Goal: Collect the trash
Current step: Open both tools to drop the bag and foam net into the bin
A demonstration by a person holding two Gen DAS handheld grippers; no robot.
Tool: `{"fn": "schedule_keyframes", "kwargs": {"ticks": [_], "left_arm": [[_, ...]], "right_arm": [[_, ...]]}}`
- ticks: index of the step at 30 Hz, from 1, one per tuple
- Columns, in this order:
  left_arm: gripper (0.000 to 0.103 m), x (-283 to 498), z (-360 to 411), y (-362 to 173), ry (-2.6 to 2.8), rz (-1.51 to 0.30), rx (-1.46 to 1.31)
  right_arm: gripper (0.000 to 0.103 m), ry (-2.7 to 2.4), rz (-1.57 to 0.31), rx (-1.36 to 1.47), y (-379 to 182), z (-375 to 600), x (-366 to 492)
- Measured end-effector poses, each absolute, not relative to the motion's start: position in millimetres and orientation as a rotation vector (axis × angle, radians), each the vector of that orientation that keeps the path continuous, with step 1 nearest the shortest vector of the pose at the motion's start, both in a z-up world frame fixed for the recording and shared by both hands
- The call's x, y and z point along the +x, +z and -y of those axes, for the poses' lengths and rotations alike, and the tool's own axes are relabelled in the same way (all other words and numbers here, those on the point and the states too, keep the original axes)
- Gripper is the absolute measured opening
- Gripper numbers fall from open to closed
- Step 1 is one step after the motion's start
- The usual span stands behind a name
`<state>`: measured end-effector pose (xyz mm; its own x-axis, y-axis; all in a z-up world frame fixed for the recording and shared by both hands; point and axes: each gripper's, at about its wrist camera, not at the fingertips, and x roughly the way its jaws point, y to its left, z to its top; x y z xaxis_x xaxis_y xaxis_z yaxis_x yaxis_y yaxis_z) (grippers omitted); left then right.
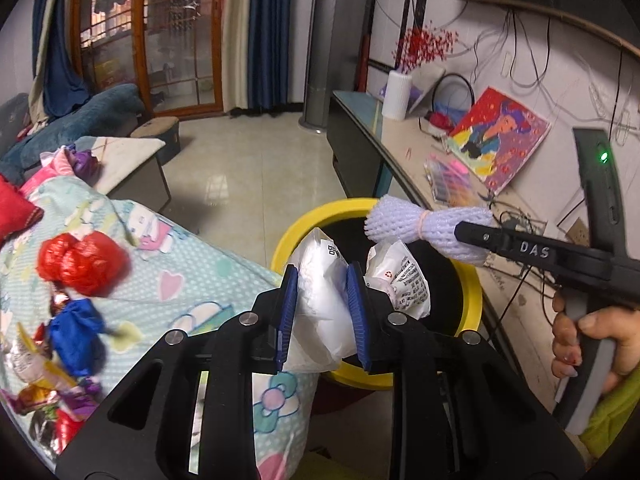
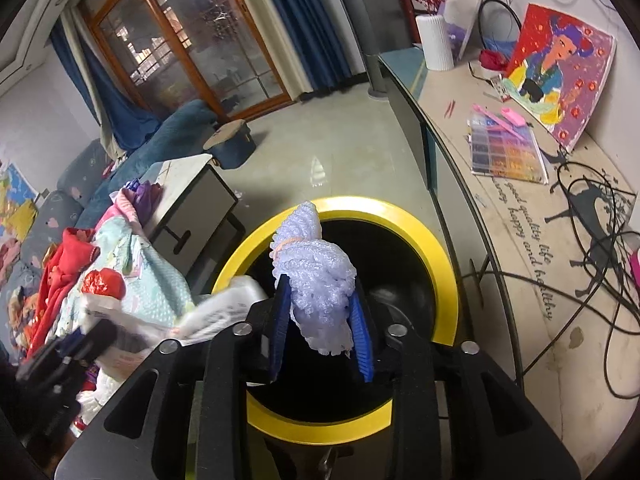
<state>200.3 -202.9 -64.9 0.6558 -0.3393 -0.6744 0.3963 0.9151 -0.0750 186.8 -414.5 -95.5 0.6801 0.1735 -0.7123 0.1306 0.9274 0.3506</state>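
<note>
The left gripper has its 2 blue pads clamped on a crumpled white plastic wrapper, held over the 9 o'clock rim of the yellow-rimmed trash bin. The right gripper pinches a lavender foam fruit net above the bin's mouth. The bin's black interior is too dark to tell its contents; a red plastic wad lies on the patterned blanket at 9 o'clock.
</note>
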Motion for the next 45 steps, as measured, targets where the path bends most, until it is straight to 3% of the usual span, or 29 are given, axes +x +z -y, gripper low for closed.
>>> {"fn": "schedule_keyframes", "kwargs": {"ticks": [2, 3, 7, 9, 11, 14, 19, 34, 45], "left_arm": [[0.023, 206, 208, -72, -0.419, -0.768, 0.077], [0.025, 208, 210, -73, -0.418, -0.774, 0.074], [0.049, 213, 207, -72, -0.406, -0.764, 0.047], [0.053, 212, 200, -69, -0.399, -0.757, 0.024], [0.066, 209, 192, -64, -0.384, -0.74, 0.003], [0.077, 206, 179, -58, -0.367, -0.719, -0.036], [0.09, 196, 157, -44, -0.33, -0.679, -0.076], [0.092, 162, 89, -29, -0.193, -0.588, -0.126], [0.092, 148, 27, -28, -0.077, -0.547, -0.206]], "right_arm": [[0.038, 0.019, -0.838, 0.402, -99, 416, 188], [0.045, 0.011, -0.841, 0.41, -102, 417, 188], [0.054, -0.012, -0.838, 0.415, -102, 419, 188], [0.057, -0.02, -0.826, 0.415, -100, 419, 187], [0.059, -0.023, -0.815, 0.412, -98, 419, 186], [0.062, -0.016, -0.802, 0.407, -94, 415, 185], [0.066, 0.009, -0.777, 0.398, -85, 405, 181], [0.072, 0.206, -0.679, 0.281, -36, 322, 154], [0.078, 0.361, -0.657, 0.173, -30, 253, 139]]}}
